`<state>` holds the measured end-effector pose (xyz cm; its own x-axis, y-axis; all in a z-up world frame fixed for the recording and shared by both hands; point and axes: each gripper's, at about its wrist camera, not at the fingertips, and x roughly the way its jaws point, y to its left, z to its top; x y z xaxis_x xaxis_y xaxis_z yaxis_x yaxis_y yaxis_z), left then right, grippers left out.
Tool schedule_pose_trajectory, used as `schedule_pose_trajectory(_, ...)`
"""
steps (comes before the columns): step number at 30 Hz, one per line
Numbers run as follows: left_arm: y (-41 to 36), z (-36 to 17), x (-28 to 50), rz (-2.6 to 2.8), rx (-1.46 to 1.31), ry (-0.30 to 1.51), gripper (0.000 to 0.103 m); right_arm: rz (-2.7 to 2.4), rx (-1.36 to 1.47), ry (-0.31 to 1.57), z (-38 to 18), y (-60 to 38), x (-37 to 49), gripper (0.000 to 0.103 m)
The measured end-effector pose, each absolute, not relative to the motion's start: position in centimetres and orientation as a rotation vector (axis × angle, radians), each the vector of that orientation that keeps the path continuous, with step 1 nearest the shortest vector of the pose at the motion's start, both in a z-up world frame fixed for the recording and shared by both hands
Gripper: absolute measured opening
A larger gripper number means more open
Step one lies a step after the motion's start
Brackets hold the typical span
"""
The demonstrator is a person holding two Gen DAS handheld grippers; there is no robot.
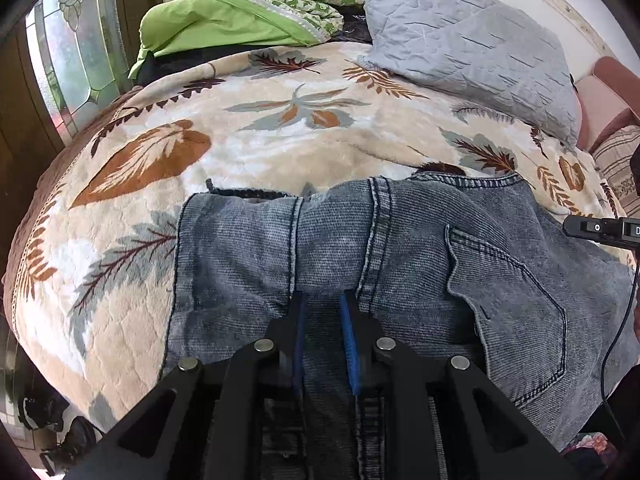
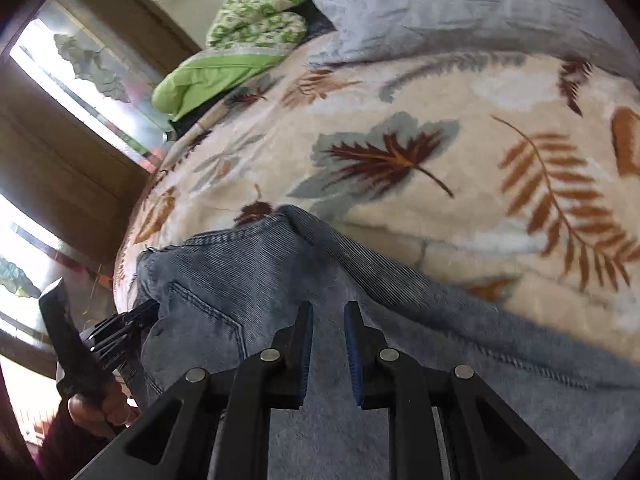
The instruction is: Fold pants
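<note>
Pants (image 1: 400,264), folded denim, lie on the leaf-print bed (image 1: 280,136), lower centre. Left tongs (image 1: 322,300) and right tongs (image 2: 328,308) hover narrowly parted, gripping nothing. The top layer could slide, skewing the fold.

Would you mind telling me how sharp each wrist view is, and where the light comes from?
Left wrist view: sharp, the stitching on the jeans reads clearly; daylight enters through the patterned window at the left; fisheye bulges the leaf-print blanket. Right wrist view: motion-smeared, especially the blanket's fern print at the right; the window is blown out white; the frame sits tilted.
</note>
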<state>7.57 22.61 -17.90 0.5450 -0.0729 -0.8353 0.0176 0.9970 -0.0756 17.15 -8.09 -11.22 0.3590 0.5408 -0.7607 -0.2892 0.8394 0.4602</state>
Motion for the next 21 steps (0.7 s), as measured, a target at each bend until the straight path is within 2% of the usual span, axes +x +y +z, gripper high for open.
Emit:
schedule_pose_trajectory(13,22.5,-18.0,7.3,-0.062,-0.027,0.935,0.018,0.618,0.281,1.184,-12.2,-10.4,19.9,0.019)
schedule_pose_trajectory(21,21.7,-17.8,6.6,-0.056,0.038,0.936,0.017,0.636,0.295,1.182,-12.9,-11.8,20.1,0.02)
